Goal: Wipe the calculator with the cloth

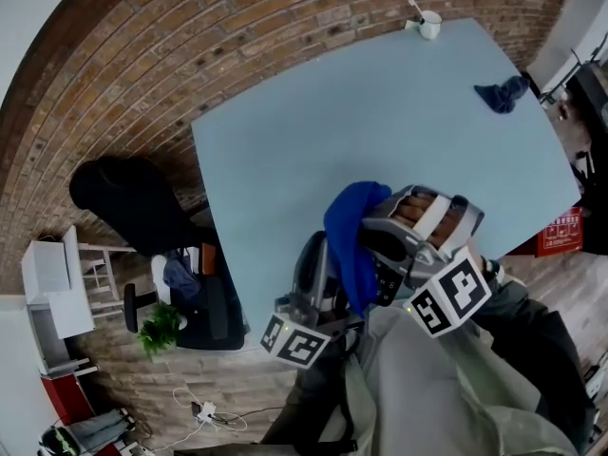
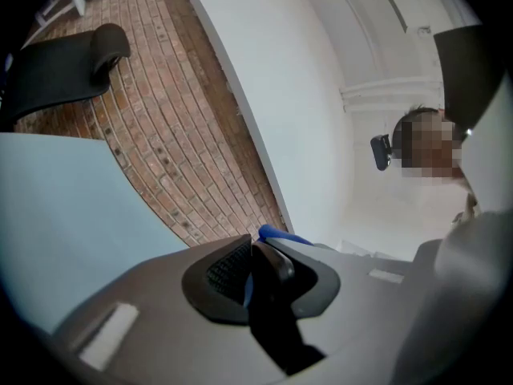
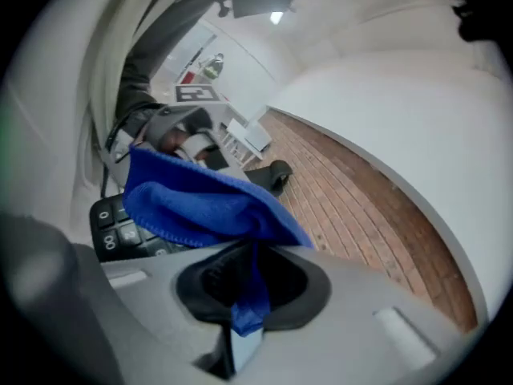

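Both tongs are busy here. The left tongs (image 2: 255, 255) are pinched nearly closed on a thin dark slab, which looks like the edge of the black calculator (image 3: 116, 229). The right tongs (image 3: 244, 267) are clamped on a fold of the blue cloth (image 3: 200, 203). The cloth hangs over the calculator, with a few keys peeking out under it. In the head view the whole bundle is held up at roughly 5 o'clock, by the near edge of the light-blue table (image 1: 332, 131). On the table there's a white cup (image 1: 429, 24) at 1 o'clock and a dark blue rag (image 1: 502, 93) at 2 o'clock.
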Available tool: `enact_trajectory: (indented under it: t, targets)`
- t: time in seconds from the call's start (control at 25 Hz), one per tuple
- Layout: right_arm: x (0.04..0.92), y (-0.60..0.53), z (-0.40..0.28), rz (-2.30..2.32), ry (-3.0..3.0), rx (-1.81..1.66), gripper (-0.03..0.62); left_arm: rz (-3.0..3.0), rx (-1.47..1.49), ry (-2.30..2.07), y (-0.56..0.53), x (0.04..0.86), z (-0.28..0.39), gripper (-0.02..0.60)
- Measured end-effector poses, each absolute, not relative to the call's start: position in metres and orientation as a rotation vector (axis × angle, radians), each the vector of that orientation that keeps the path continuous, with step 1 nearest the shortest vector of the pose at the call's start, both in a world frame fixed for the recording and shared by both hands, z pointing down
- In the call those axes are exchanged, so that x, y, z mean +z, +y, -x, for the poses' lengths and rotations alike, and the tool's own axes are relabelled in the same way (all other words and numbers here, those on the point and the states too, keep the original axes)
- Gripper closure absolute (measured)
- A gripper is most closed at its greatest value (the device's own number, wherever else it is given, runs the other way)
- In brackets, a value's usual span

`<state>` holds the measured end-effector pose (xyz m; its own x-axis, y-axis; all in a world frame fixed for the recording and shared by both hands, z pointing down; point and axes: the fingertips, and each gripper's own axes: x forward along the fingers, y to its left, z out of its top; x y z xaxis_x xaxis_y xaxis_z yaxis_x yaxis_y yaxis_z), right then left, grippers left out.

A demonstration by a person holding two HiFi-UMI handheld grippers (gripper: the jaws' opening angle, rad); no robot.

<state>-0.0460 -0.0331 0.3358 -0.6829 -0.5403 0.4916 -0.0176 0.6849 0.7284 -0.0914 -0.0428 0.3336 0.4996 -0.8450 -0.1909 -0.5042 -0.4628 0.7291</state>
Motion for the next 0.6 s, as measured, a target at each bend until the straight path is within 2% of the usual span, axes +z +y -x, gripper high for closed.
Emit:
enact_trajectory:
  t: [0.12,0.28,0.44,0.6]
  targets:
    - [0.326,-0.050,0.046,-0.525,-2.253,-0.823,0.562,-2.158,-0.707,-1.111,-0.042,0.335,0.087,0.526]
    - [0.318,-0.036,0.061,-0.487,-2.299,-0.849,0.562,-2.169,-0.723,-1.086,-0.041,0.337,0.085,0.529]
    - [0.333,-0.059,0.038,-0.517,-2.301,-0.672,0.562,-2.113,-0.772,-1.109,-0.041,0.339,0.097,0.529]
    - [0.344,-0.008,0.038,-0.346,-2.211,-0.748,0.562,-2.095,-0.761,-1.178,-0.046,0.341,0.113,0.529]
